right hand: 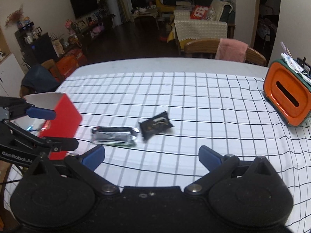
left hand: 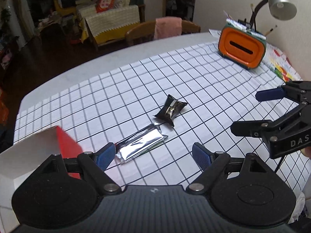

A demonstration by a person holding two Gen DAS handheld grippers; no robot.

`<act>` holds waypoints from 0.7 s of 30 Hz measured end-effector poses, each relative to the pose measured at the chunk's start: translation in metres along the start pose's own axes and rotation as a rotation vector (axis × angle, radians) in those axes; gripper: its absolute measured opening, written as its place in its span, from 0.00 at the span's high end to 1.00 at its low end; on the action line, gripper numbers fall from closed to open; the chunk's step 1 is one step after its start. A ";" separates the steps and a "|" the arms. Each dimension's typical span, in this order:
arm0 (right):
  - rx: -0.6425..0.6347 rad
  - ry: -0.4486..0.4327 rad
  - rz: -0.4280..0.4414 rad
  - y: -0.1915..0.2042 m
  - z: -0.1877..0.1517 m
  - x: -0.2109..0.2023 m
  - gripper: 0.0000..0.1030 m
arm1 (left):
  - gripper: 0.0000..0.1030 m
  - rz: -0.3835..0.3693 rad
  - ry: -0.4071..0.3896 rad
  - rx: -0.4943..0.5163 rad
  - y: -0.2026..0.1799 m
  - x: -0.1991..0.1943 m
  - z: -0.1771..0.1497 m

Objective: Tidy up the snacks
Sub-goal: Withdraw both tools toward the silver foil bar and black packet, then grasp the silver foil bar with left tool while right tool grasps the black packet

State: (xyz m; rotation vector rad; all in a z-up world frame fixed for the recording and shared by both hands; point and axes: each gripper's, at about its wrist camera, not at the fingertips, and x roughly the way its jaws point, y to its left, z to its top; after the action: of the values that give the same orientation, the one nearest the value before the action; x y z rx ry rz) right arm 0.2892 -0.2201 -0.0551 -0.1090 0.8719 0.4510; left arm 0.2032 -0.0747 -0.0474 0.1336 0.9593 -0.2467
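Just ahead of left claw [left hand: 153, 155], silver packet [left hand: 141, 145].

Two snack packets are laid near the middle of the checked cloth [right hand: 194, 97] that covers the table: the long packet [right hand: 114, 136] to the left, the squarer packet [right hand: 155, 127] just beside it on the right, not quite touching. An open box [right hand: 64, 116] is set left of both. A slotted container [right hand: 287, 101] is placed at the far right edge, and a chair [right hand: 223, 51] is tucked behind the table.
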 end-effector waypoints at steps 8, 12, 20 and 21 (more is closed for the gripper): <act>0.050 0.061 -0.034 -0.037 0.025 0.051 0.00 | 0.16 -0.005 0.164 0.104 -0.003 0.063 0.028; 0.067 0.089 -0.028 -0.045 0.034 0.078 0.00 | 0.16 0.004 0.218 0.105 0.005 0.093 0.036; 0.144 0.157 -0.038 -0.039 0.052 0.134 0.01 | 0.16 0.006 0.303 0.157 0.015 0.133 0.044; 0.159 0.167 -0.049 -0.038 0.055 0.142 0.01 | 0.16 0.006 0.306 0.167 0.016 0.136 0.044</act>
State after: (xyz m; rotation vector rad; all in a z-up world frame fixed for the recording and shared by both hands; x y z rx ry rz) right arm 0.4234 -0.1917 -0.1306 -0.0217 1.0633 0.3287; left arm 0.3165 -0.0892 -0.1342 0.3346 1.2415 -0.3065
